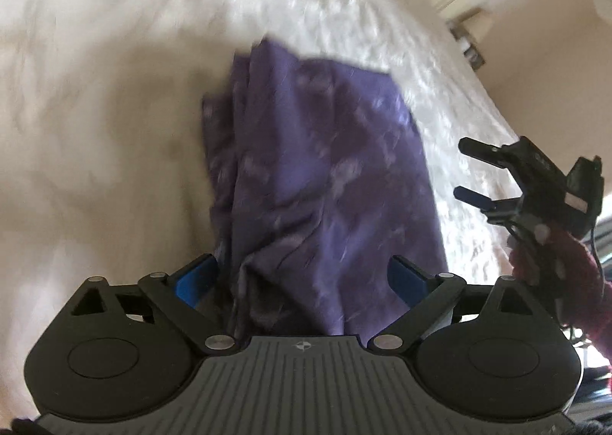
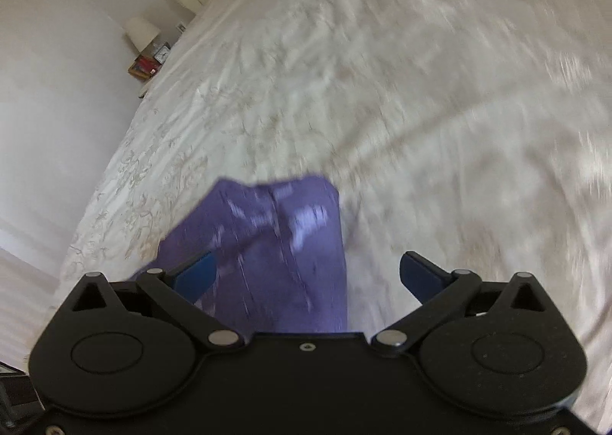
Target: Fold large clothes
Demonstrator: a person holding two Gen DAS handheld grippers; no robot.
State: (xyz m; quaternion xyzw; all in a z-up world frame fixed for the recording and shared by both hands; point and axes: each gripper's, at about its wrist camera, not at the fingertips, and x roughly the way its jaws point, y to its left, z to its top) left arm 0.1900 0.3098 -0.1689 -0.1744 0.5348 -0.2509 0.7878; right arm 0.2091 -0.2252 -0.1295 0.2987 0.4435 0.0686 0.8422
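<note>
On the white bed point(image 1: 95, 129), purple garment point(image 1: 317, 167) lies folded, long axis running away from left claw point(image 1: 302, 282), directly ahead and nearer; right claw point(image 1: 464, 171) off its right edge. Both claws spread, pinching nothing.

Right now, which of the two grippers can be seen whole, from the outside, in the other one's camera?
The right gripper: the left wrist view shows it at the right edge, open, over the white bedspread, beside the purple garment. The right wrist view shows no other gripper.
</note>
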